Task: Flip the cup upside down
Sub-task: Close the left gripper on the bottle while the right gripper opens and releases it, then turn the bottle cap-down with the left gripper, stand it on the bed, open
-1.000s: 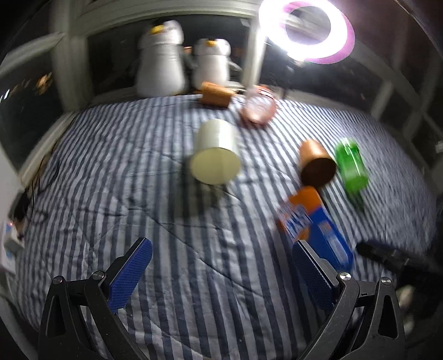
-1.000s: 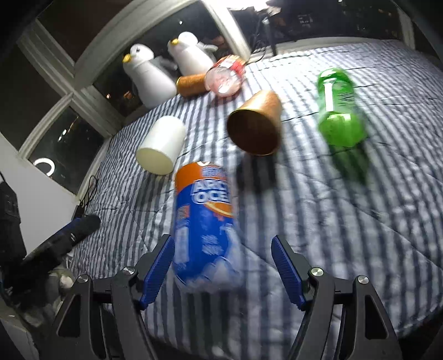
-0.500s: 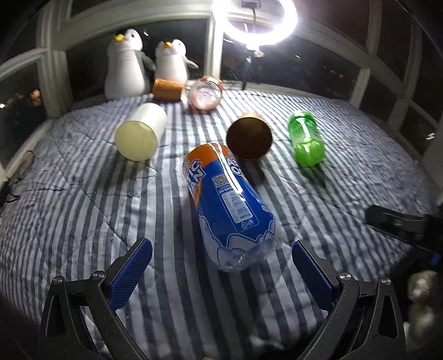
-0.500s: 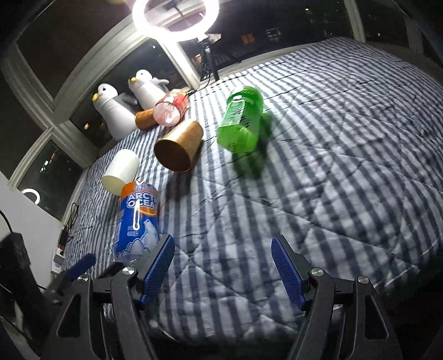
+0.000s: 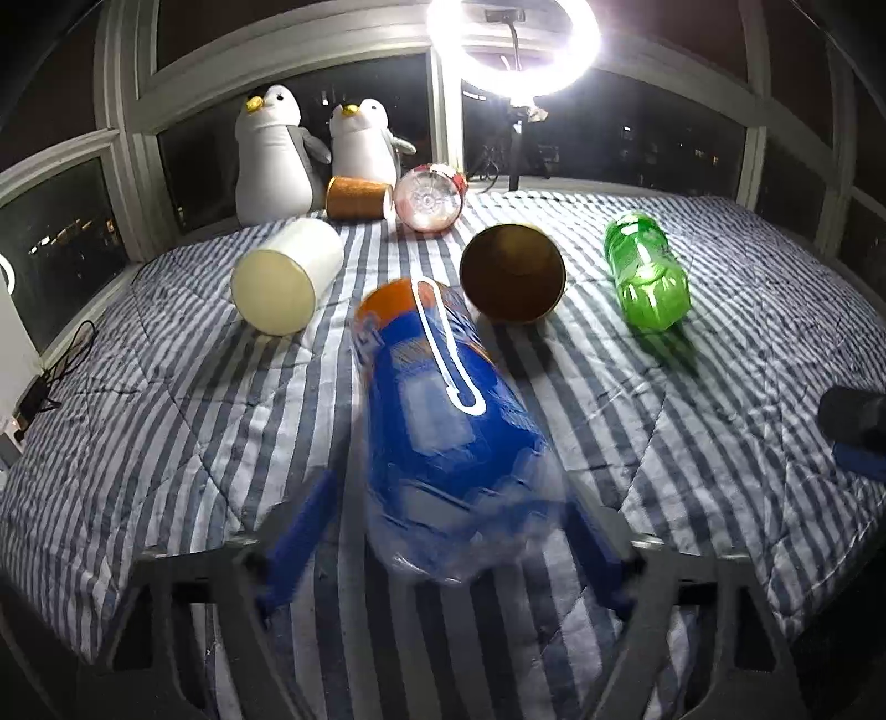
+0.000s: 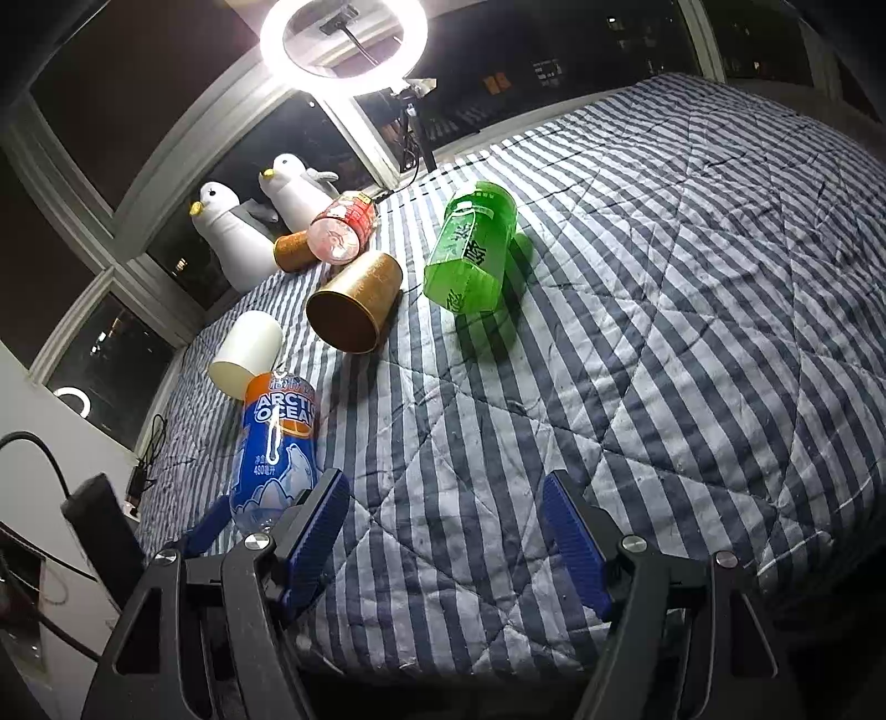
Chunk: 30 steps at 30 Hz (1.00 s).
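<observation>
The left gripper (image 5: 443, 531) sits low over the striped quilted bed (image 5: 692, 432), its blurred blue jaws standing on either side of the base of the blue-and-orange plastic drink bottle (image 5: 437, 410) lying on its side; whether they press the bottle I cannot tell. The right gripper (image 6: 448, 531), beside that bottle (image 6: 275, 443), has its jaws spread wide with only bedding between them. Just beyond the bottle's orange shoulder lies the gold metallic cup (image 5: 512, 272) on its side, mouth toward the cameras. Beside the cup on one side lies a cream cylindrical cup (image 5: 285, 275), on the other a green plastic bottle (image 5: 645, 272). Farther behind the gold cup lie a red-labelled clear bottle (image 5: 431, 198) and a small gold tumbler (image 5: 357, 198), then two plush penguins (image 5: 277, 160) at the window, under a glowing ring light (image 5: 515, 50).
</observation>
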Available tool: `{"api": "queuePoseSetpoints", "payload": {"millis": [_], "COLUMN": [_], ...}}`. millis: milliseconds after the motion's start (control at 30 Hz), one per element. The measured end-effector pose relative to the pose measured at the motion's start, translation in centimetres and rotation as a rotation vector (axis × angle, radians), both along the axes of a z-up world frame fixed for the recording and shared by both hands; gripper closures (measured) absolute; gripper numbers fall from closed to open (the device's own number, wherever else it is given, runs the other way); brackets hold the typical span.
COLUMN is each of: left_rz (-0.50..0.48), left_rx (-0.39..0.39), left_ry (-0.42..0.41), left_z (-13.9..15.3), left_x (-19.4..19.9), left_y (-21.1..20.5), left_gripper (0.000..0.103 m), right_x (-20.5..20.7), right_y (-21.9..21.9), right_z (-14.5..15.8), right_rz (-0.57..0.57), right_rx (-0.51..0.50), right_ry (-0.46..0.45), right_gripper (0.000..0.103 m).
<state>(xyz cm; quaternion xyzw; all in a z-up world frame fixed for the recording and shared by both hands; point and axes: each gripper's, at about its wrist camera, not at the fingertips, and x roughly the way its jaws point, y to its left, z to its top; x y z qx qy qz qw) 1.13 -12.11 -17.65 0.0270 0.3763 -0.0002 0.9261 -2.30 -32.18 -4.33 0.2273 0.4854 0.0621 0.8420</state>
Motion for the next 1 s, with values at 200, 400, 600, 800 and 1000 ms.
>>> {"api": "queuePoseSetpoints", "payload": {"millis": [200,400,600,800,1000], "left_rz": [-0.029,-0.110,-0.157,-0.188,-0.198], "left_rx": [0.012,0.051,0.057,-0.006,-0.052], "left_ry": [-0.030,-0.073,-0.082,-0.040,-0.014], "left_z": [1.2,4.0,6.2,7.2,7.6], "left_x": [-0.7,-1.8,-0.5,2.1,5.0], "left_y": [1.2,2.3,3.8,5.1,6.1], "left_gripper": [0.031,0.031,0.031,0.031,0.031], "right_x": [0.3,0.7,1.2,1.6,2.2], "right_y": [0.3,1.4,2.8,3.1,2.8], "right_z": [0.5,0.3,-0.2,-0.8,-1.2], "right_rz": [0.001,0.028,0.054,0.060,0.051], "right_rx": [0.007,0.018,0.028,0.028,0.031], "right_ry": [-0.020,-0.028,-0.027,-0.012,-0.002], "right_gripper": [0.034,0.034,0.034,0.034,0.034]}}
